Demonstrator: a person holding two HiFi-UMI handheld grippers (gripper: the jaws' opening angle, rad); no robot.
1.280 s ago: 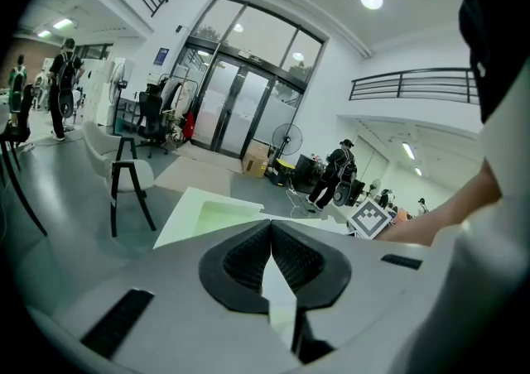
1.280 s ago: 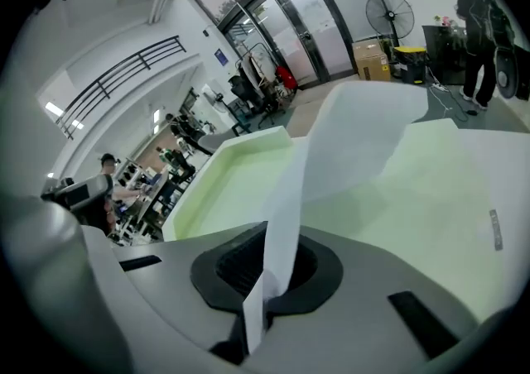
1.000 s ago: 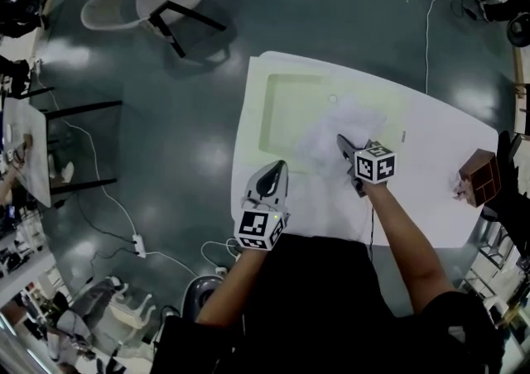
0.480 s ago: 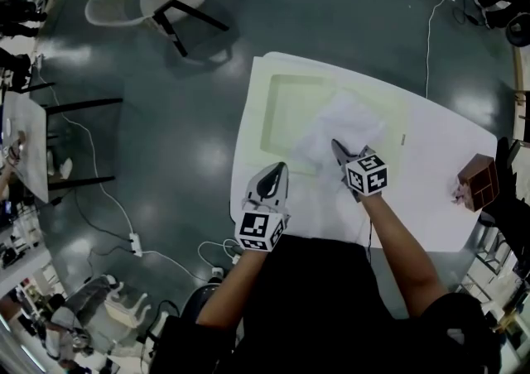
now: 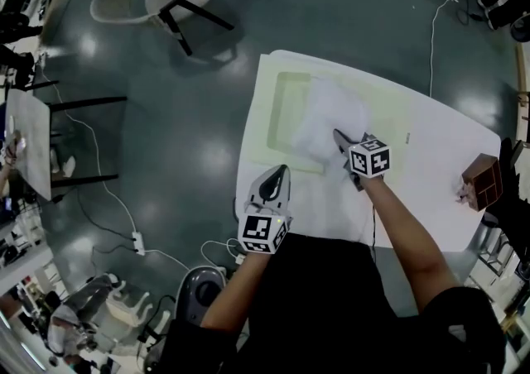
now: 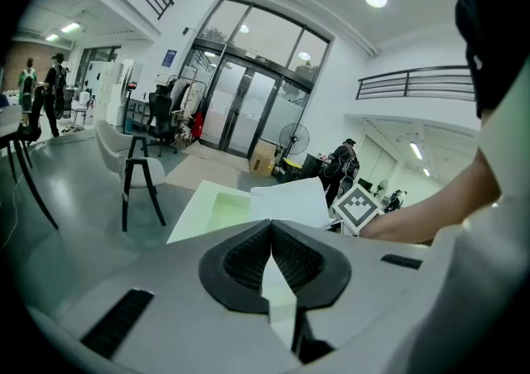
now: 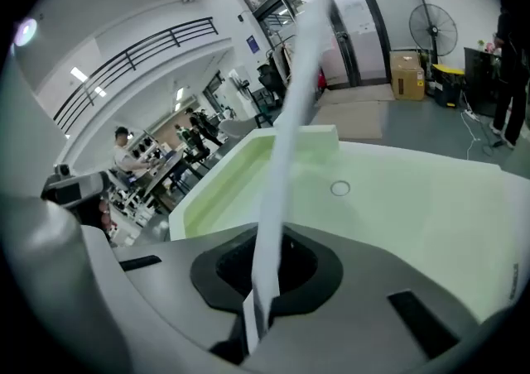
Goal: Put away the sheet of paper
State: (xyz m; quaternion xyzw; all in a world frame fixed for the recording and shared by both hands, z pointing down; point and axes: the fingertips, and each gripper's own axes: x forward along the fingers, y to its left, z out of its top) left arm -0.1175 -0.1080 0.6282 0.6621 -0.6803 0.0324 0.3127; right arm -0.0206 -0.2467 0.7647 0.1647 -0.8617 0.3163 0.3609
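The sheet of paper [image 5: 330, 116] is pinched by its near edge between the closed jaws of the right gripper [image 5: 339, 139] and is held raised over the pale green tray [image 5: 280, 120]. The left gripper [image 5: 279, 174] is pressed together on nothing, just beside the tray's near edge.

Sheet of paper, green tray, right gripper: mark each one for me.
sheet of paper [image 5: 330, 112], head view, middle of the sheet.
green tray [image 5: 387, 116], head view, bare flat part right of the sheet.
right gripper [image 5: 339, 136], head view, fingertips shut on the sheet.
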